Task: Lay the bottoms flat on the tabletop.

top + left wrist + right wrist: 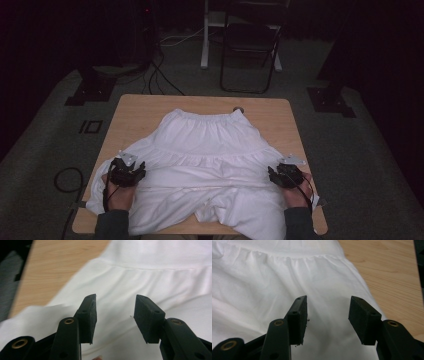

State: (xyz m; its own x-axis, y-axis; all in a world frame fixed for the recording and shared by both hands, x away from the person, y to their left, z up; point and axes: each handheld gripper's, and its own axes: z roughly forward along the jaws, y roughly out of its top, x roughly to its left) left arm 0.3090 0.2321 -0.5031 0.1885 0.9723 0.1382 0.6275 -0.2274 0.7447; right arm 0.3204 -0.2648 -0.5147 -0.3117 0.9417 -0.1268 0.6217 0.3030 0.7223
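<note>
At the bottom of the high view I have the left gripper [131, 170] and right gripper [280, 176] over the white skirt's [210, 150] folded hem, both jaws spread and pinching nothing. The skirt lies mid-frame across the wooden table [135, 107], waistband toward the top.

Skirt [210, 160] hem cut off by bottom edge, high view.
</note>
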